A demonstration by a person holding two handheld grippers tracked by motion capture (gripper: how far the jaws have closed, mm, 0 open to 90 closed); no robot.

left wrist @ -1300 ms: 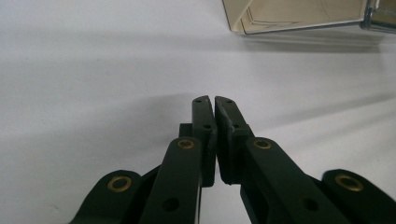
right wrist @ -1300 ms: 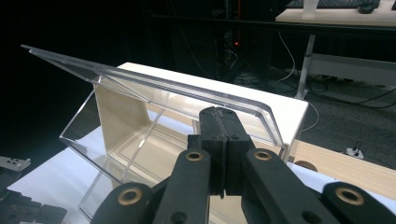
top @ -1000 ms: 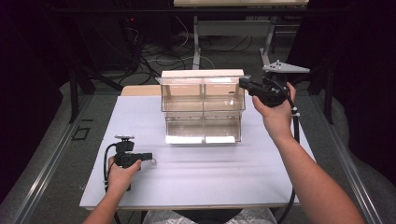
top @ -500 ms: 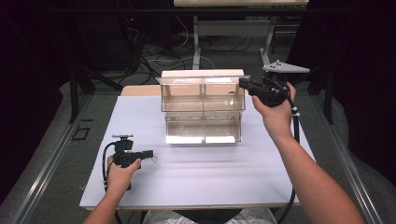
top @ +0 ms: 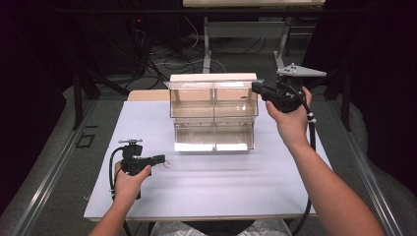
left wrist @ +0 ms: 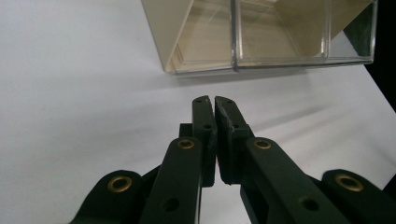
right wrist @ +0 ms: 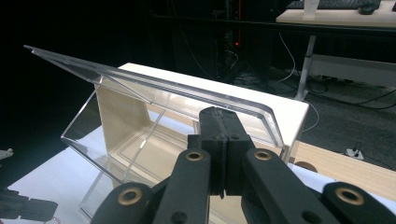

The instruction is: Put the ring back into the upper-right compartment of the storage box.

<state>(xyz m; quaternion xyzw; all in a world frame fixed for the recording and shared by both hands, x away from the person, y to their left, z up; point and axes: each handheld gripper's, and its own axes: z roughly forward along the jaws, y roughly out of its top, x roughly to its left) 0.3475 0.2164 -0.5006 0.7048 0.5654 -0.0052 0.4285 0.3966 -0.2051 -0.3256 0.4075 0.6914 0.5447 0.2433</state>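
A clear plastic two-tier bin (top: 196, 110) with a beige back stands mid-table, each tier split into two compartments. My right gripper (top: 254, 87) is at the bin's upper right corner, jaws shut. In the right gripper view the raised clear lid (right wrist: 140, 81) slopes up to the left, and its near edge crosses right at my shut right gripper (right wrist: 219, 112); I cannot tell if it rests on the tips. My left gripper (top: 162, 159) hovers over the white table at the front left, pointing right. In its own view the left gripper (left wrist: 215, 100) is shut with nothing visible between the jaws, and the bin (left wrist: 261, 32) lies ahead.
The white table (top: 221, 187) spreads bare in front of the bin and on both sides. A wooden board (top: 147, 95) lies behind the bin's left side. Dark floor, cables and table legs (top: 206, 44) lie beyond the far edge.
My left gripper has lifted a little and shifted slightly to the right. The right gripper and the lid have stayed where they were.
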